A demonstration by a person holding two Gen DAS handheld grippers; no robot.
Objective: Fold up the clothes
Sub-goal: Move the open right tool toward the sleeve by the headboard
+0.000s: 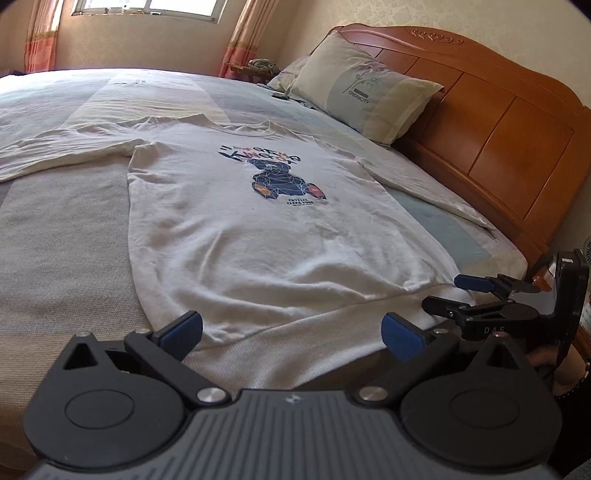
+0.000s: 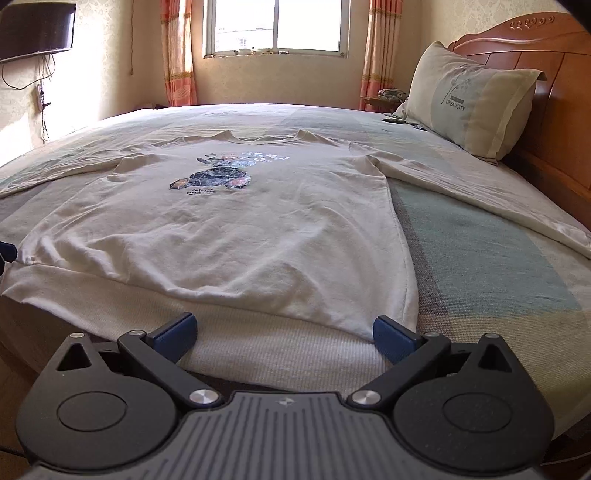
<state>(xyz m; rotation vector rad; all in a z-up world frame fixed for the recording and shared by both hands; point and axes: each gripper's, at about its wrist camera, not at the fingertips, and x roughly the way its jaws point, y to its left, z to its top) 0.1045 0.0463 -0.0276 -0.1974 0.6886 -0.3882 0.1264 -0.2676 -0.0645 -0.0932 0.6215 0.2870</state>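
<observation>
A white long-sleeved shirt (image 1: 258,229) with a dark bear print lies flat and face up on the bed, sleeves spread to both sides, hem toward me. It also shows in the right wrist view (image 2: 229,236). My left gripper (image 1: 291,332) is open and empty, just above the ribbed hem. My right gripper (image 2: 284,334) is open and empty over the hem near the shirt's right corner. The right gripper also shows in the left wrist view (image 1: 458,295), open at the hem's right end.
The bed (image 2: 480,266) has a striped grey-green cover. A pillow (image 1: 365,92) leans on the wooden headboard (image 1: 498,129) at the right. A window (image 2: 277,26) with orange curtains is beyond the bed. A wall television (image 2: 37,29) hangs at the left.
</observation>
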